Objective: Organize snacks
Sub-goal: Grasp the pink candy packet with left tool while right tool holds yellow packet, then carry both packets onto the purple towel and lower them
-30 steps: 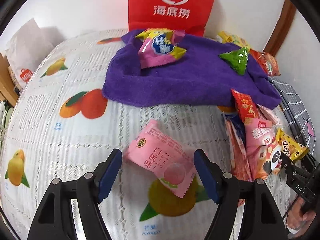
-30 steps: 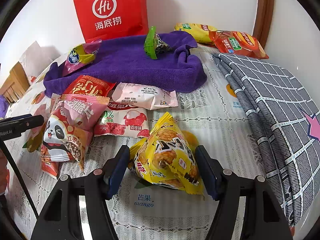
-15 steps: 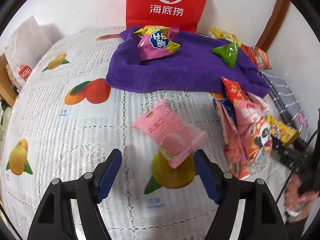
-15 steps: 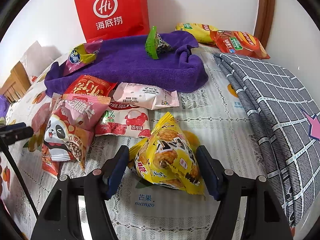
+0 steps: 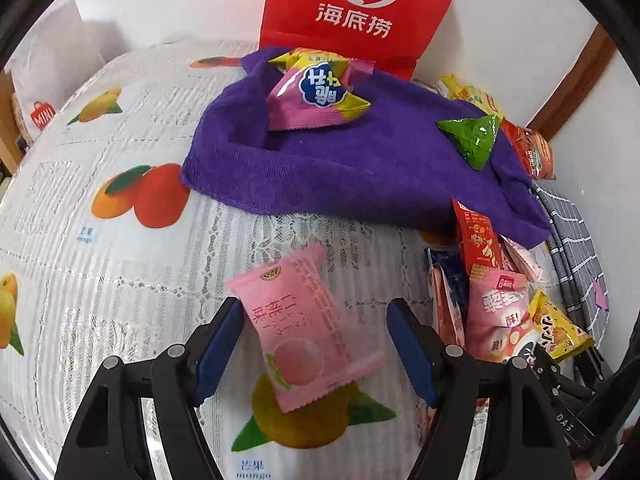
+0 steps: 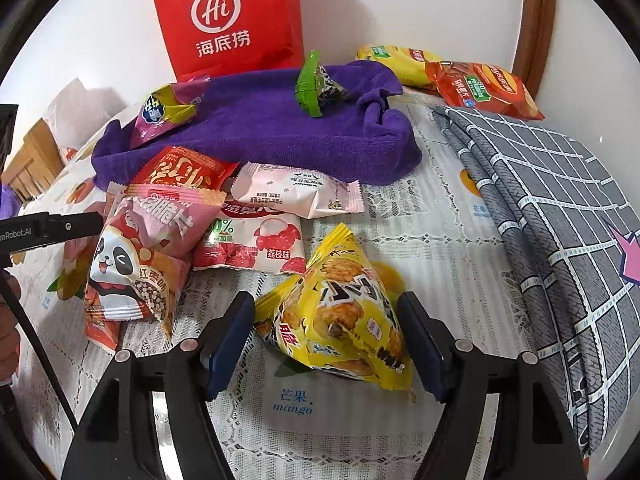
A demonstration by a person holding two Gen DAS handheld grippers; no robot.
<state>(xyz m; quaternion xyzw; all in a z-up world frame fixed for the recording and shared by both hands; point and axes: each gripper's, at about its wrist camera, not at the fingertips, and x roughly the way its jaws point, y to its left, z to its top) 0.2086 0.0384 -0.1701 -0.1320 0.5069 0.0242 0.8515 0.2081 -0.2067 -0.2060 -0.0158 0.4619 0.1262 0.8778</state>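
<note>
Left view: the pink peach-flavour packet (image 5: 308, 330) lies flat on the worktop (image 5: 120, 280) between the spread pads of my left tongs (image 5: 314, 344). Half a second ago it lay just ahead of the pads; I have since brought the tongs forward around it, and its left edge now sits just beside, perhaps touching, the left pad. The jaws stand open, gripping nothing.

Right view: the yellow pyramid packet (image 6: 340, 316) rests on the worktop between the pads of my right tongs (image 6: 326, 340), also open, and its placement is unchanged from the earlier frame.

Surroundings: a purple towel (image 5: 360, 168) lies beyond, carrying a pink-and-yellow packet (image 5: 316, 94) and a green pyramid packet (image 5: 472, 138). A heap of packets, topmost a panda-printed one (image 6: 136, 256), lies left of the yellow packet. A red paper bag (image 6: 228, 20) stands against the wall, and a grey checked cloth (image 6: 560, 216) lies at the right.

Limits: the heap's lower packets are overlapped and unreadable; the left tongs enter the right view only as a black bar at the frame edge.
</note>
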